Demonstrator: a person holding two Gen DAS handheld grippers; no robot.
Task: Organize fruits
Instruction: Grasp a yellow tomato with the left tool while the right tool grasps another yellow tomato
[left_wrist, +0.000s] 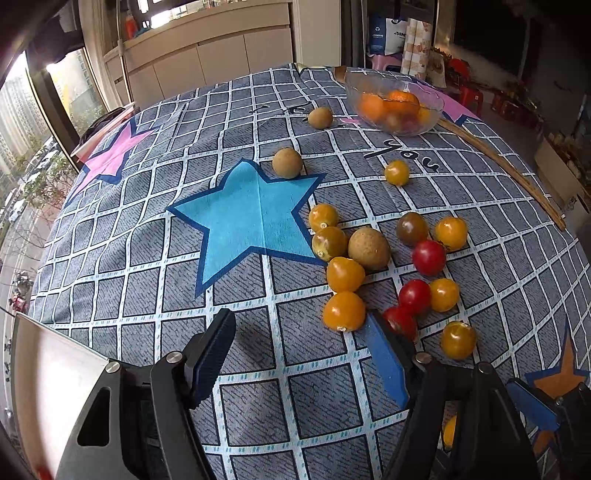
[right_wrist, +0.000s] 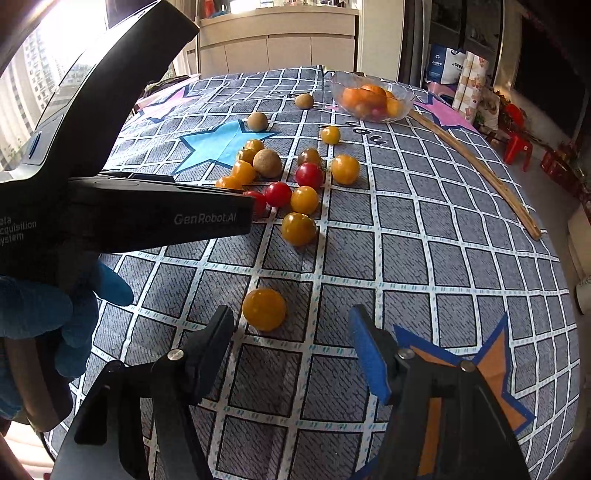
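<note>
Several yellow, red and brown small fruits lie loose on the checked tablecloth (left_wrist: 147, 258). A glass bowl (left_wrist: 393, 103) with oranges and small fruits stands at the far side, also in the right wrist view (right_wrist: 371, 96). My left gripper (left_wrist: 299, 332) is open and empty, its right finger beside a yellow fruit (left_wrist: 343, 311) and a red tomato (left_wrist: 400, 321). My right gripper (right_wrist: 291, 328) is open and empty, just behind a lone yellow fruit (right_wrist: 264, 308). The left gripper's body (right_wrist: 129, 214) fills the left of the right wrist view.
A wooden stick (right_wrist: 476, 162) lies along the table's right side. Brown longans (left_wrist: 287, 162) (left_wrist: 320, 117) sit between the blue star (left_wrist: 251, 218) and the bowl. A gloved hand (right_wrist: 66, 317) holds the left gripper. Cabinets and a window lie beyond the table.
</note>
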